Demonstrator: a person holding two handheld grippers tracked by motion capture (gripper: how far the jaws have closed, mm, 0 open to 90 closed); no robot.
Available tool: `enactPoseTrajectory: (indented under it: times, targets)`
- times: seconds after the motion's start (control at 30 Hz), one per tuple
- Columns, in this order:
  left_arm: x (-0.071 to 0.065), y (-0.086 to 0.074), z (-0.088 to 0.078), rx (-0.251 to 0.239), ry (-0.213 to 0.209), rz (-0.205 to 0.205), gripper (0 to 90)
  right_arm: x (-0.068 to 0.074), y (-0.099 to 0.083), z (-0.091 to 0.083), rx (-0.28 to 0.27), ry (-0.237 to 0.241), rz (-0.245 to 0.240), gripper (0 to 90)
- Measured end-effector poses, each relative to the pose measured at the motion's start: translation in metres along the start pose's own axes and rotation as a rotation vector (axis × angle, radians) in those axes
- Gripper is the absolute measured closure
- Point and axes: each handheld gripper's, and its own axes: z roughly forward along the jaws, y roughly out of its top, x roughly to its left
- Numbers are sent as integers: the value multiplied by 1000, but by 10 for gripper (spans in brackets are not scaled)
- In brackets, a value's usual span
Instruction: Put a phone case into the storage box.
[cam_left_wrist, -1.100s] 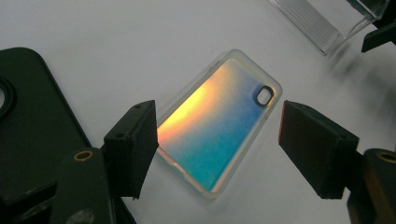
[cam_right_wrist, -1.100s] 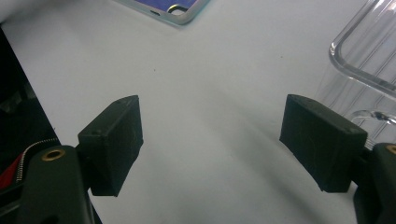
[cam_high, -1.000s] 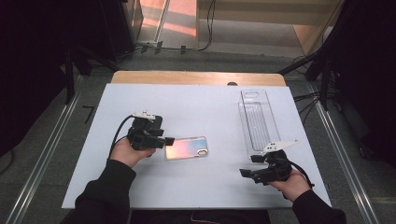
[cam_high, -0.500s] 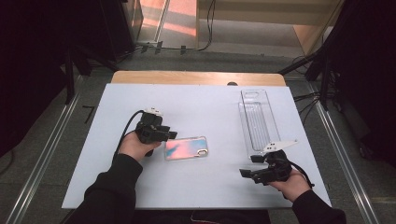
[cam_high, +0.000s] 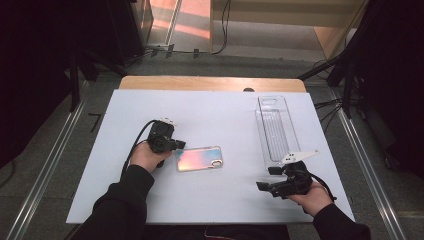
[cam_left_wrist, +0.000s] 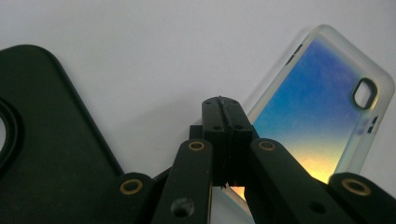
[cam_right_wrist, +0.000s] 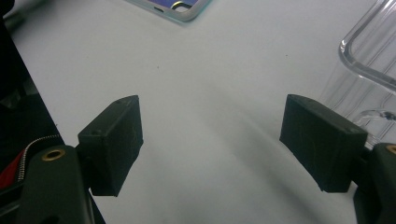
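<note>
Your left gripper (cam_high: 176, 144) has its jaws pressed together, empty, tips at the near-left edge of the phone case (cam_high: 199, 158) lying mid-table (cam_high: 220, 107). A black object (cam_left_wrist: 42, 140) sits just beside the jaws. Your right gripper (cam_high: 267, 178) is spread wide over bare table, low near the front edge, below the clear tray (cam_high: 276, 129); open room lies between both hands.

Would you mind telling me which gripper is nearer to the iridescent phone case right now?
Left. The left gripper sits at the short left end of the iridescent phone case, jaws shut. The right gripper is off to the case's right, nearer the person, jaws open.
</note>
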Motion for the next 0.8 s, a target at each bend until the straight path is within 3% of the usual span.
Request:
enactPoseTrajectory:
  times: [0.2,0.8]
  targets:
    - [-2,-3,-1,15,1,11,900,0,0,0,4,0,2,191]
    - [-6,-13,-5,25,-38,-12,892,0,0,0,0,3,1,191]
